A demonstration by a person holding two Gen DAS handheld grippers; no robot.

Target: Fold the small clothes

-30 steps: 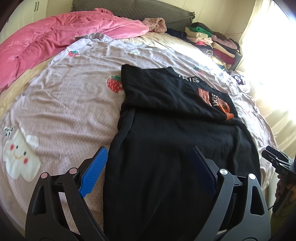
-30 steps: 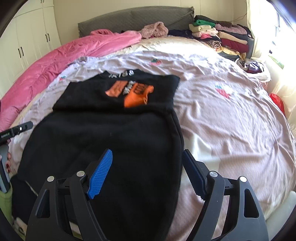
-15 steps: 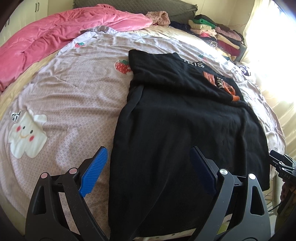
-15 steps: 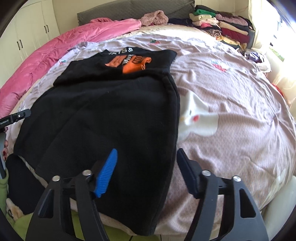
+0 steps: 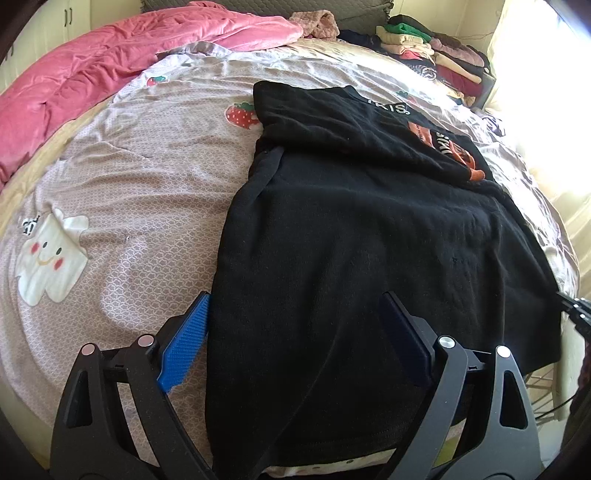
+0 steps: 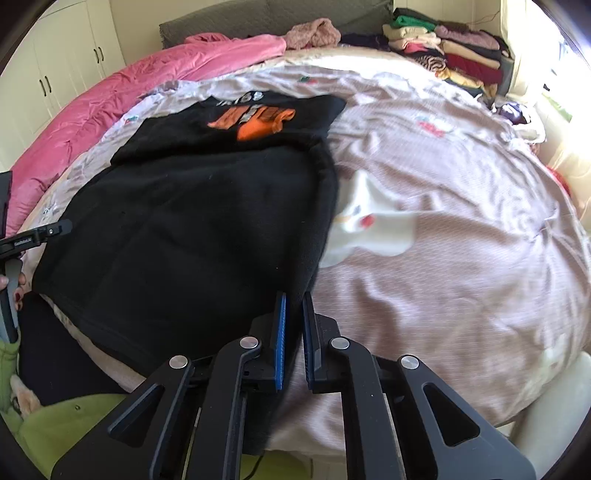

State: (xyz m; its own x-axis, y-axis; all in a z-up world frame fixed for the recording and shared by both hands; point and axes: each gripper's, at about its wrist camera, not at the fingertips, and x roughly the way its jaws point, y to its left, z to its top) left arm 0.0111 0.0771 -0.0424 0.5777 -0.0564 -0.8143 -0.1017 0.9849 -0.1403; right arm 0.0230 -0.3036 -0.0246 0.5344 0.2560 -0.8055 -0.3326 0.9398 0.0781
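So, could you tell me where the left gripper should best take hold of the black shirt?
Probably the near left corner of the black shirt, at the hem hanging over the bed edge. That edge lies free on the sheet, so the open left gripper can come in low from the foot of the bed.

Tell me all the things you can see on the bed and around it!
black shirt: one, black with orange print, spread near the bed's front edge, top part folded down.
bedsheet: one, pale lilac with strawberry and white cartoon patches, covering the bed.
pink quilt: one, pink, bunched along the far left side.
pile of clothes: one stack, mixed colours, far right corner.
wardrobe: cream doors, left wall.
headboard: one, grey, far end.
left gripper: black with blue pads, open over the shirt's hem.
right gripper: black with blue pads, shut on the shirt's right edge.
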